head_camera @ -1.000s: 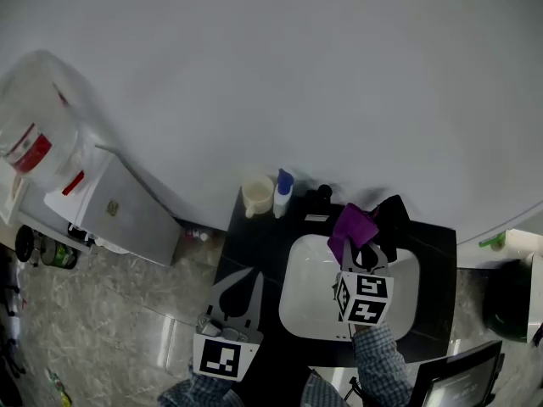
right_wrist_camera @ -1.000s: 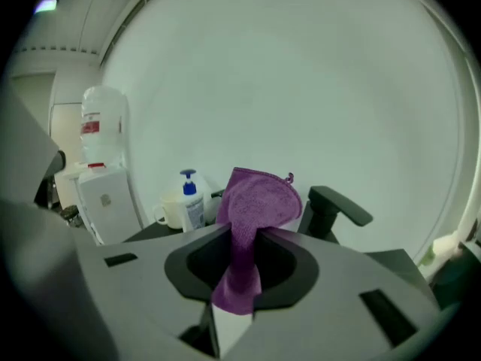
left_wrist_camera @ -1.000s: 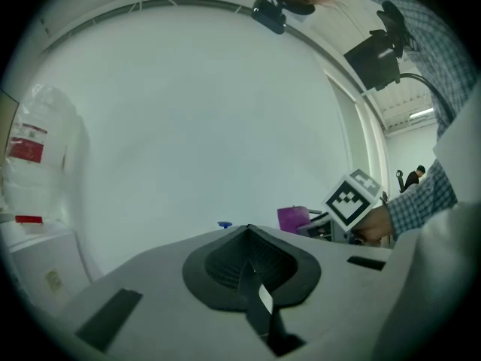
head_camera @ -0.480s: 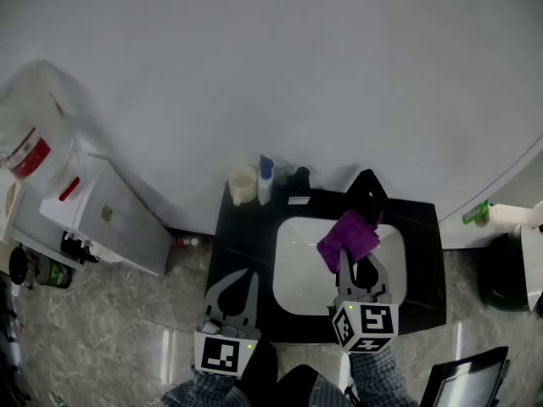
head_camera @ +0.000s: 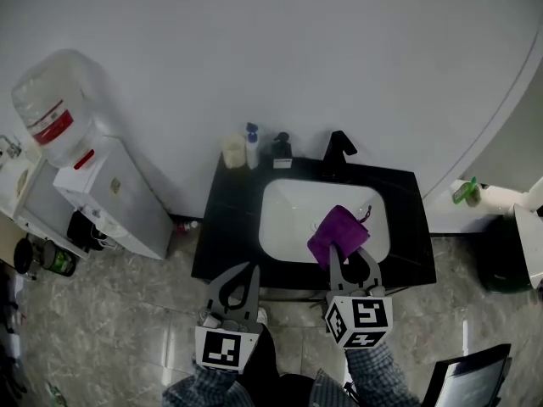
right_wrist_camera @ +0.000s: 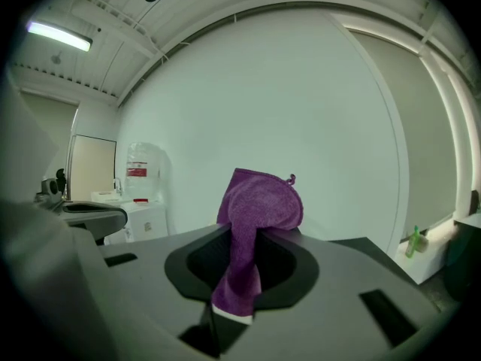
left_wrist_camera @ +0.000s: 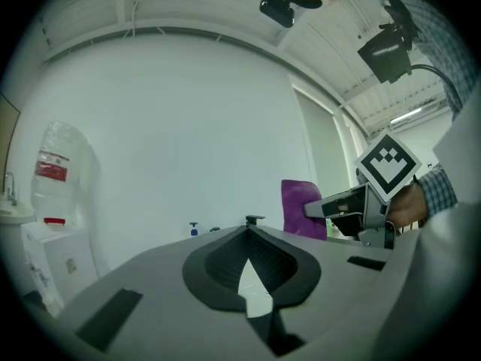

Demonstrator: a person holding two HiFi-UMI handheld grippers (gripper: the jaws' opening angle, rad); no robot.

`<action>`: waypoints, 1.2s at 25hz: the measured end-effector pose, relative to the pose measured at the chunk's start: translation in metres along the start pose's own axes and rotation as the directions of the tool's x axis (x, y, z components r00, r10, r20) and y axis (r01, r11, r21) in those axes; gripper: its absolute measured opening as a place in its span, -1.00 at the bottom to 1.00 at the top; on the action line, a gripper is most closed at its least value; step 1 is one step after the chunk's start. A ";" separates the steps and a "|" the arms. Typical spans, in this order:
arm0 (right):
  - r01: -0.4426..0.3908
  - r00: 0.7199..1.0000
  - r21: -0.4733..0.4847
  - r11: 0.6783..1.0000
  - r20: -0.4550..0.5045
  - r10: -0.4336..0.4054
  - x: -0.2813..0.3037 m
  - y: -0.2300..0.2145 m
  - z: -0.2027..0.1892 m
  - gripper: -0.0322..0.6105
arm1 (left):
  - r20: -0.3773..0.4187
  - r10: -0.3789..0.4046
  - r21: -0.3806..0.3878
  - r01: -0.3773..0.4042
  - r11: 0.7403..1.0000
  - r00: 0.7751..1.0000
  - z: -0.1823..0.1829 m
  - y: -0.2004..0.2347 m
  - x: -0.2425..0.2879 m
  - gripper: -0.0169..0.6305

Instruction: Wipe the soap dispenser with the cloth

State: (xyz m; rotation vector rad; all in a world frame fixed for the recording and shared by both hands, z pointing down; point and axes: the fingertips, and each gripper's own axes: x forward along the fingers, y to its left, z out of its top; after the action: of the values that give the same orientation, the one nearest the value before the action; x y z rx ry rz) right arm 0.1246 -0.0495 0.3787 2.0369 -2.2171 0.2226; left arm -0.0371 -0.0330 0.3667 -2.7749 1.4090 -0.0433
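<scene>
Holding the purple cloth [head_camera: 338, 234] well back from the soap dispenser [head_camera: 281, 148].
Your right gripper [head_camera: 350, 254] has its jaws clamped on the cloth, which bunches up past the tips, over the front of the white basin [head_camera: 284, 219]. Your left gripper [head_camera: 250, 268] is closed and empty, tips together, at the black counter's [head_camera: 227, 227] front edge. The dispenser stands at the counter's back edge, between a blue-capped bottle [head_camera: 252, 145] and the faucet [head_camera: 338, 149].

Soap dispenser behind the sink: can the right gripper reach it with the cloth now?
Probably yes: only the open basin lies between the right gripper, shut on the cloth, and the soap dispenser.
</scene>
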 end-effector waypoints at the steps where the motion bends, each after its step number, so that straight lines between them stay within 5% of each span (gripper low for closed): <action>1: -0.008 1.000 -0.004 1.000 -0.002 0.008 -0.019 0.002 -0.006 -0.65 | -0.007 0.003 -0.002 -0.003 1.000 1.000 -0.004 -0.013 -0.015 -0.94; 10: -0.010 1.000 0.020 1.000 -0.010 0.010 -0.153 0.008 -0.031 -0.65 | -0.017 -0.015 -0.001 0.015 1.000 1.000 0.009 -0.096 -0.108 -0.94; 30: 0.004 1.000 0.003 1.000 0.026 -0.004 -0.196 0.059 -0.014 -0.65 | 0.021 -0.055 0.051 0.054 0.997 0.998 0.041 -0.085 -0.159 -0.94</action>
State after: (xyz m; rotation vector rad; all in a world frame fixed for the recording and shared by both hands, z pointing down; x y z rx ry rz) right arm 0.0821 0.1497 0.3542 2.0570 -2.2289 0.2013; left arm -0.0609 0.1460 0.3272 -2.7636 1.3082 -0.0481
